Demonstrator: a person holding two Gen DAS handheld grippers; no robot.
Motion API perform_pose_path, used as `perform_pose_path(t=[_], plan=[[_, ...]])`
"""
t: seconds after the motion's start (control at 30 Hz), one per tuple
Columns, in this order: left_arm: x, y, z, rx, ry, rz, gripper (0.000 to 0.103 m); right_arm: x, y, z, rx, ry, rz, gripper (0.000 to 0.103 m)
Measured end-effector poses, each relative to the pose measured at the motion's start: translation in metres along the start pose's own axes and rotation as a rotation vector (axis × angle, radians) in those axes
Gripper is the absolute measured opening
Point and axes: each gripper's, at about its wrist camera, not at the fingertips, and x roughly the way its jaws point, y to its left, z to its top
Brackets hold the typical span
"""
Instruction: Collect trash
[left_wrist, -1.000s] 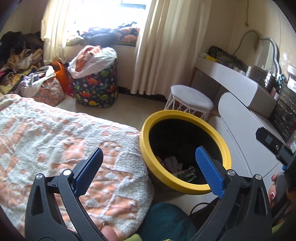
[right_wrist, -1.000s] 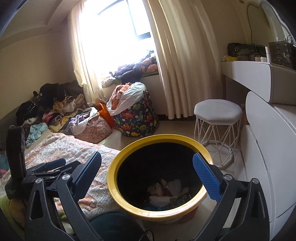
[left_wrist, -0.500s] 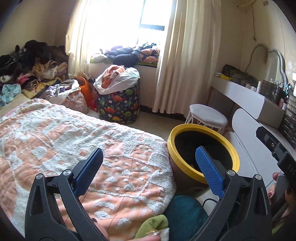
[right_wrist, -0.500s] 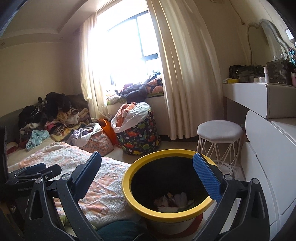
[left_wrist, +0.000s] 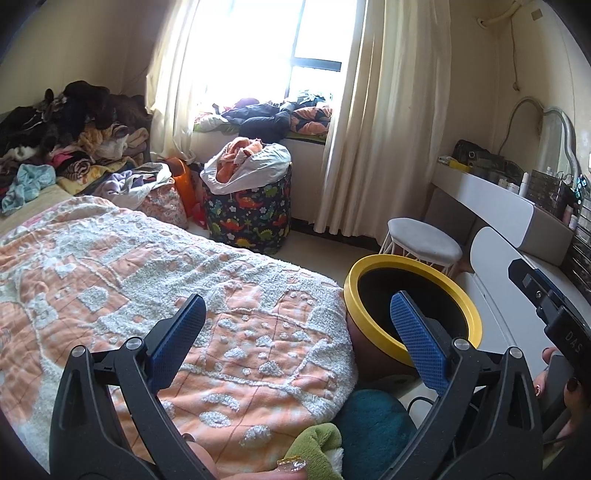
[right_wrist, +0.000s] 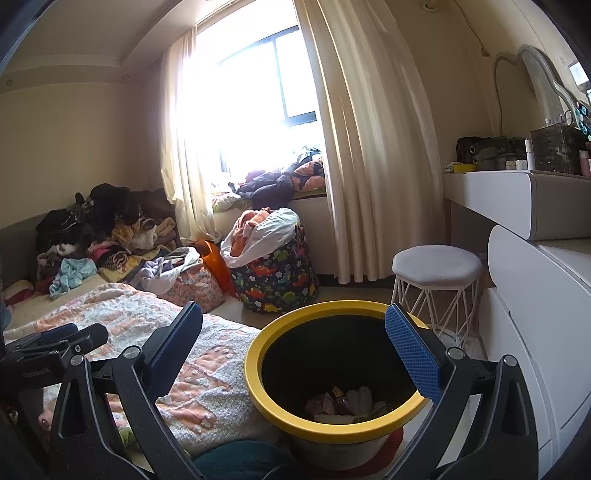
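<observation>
Two tools, both wide and empty. Right tool (right_wrist: 293, 356): round yellow-rimmed black trash bin (right_wrist: 258, 384), scraps inside, lower centre, directly ahead. Left tool (left_wrist: 295, 341): same bin (left_wrist: 424, 264) right of centre; farther.

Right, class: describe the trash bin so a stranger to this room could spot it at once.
Start at the bed with the orange-and-white blanket; the trash bin stands on the floor at its corner, before the white stool. Unlike the dinosaur-print fabric basket by the window, it is round and rigid, with a yellow rim and black inside.
</observation>
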Motion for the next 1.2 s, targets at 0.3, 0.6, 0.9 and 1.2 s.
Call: perform_pose_path(t=[0.3, 0.6, 0.9, 1.2], plan=[[-0.0015, 0.0004, -0.0007, -0.001, 0.001, 0.006, 0.092, -0.0017, -0.0001, -0.0023, 0.002, 0.0, 0.002, 0.096], [0.0, -0.001, -0.0027, -0.004, 0.008, 0.024, 0.092, -0.0012, -0.0002, -0.0021, 0.003, -0.001, 0.002, 0.096], [-0.0001, -0.0006, -0.0025, -0.002, 0.008, 0.023, 0.092, -0.0001, -0.0015, -0.0023, 0.004, -0.001, 0.001, 0.096], [-0.0006, -0.0012, -0.0024, -0.003, 0.008, 0.022, 0.092, -0.0001, -0.0016, -0.0024, 0.005, -0.001, 0.001, 0.096]])
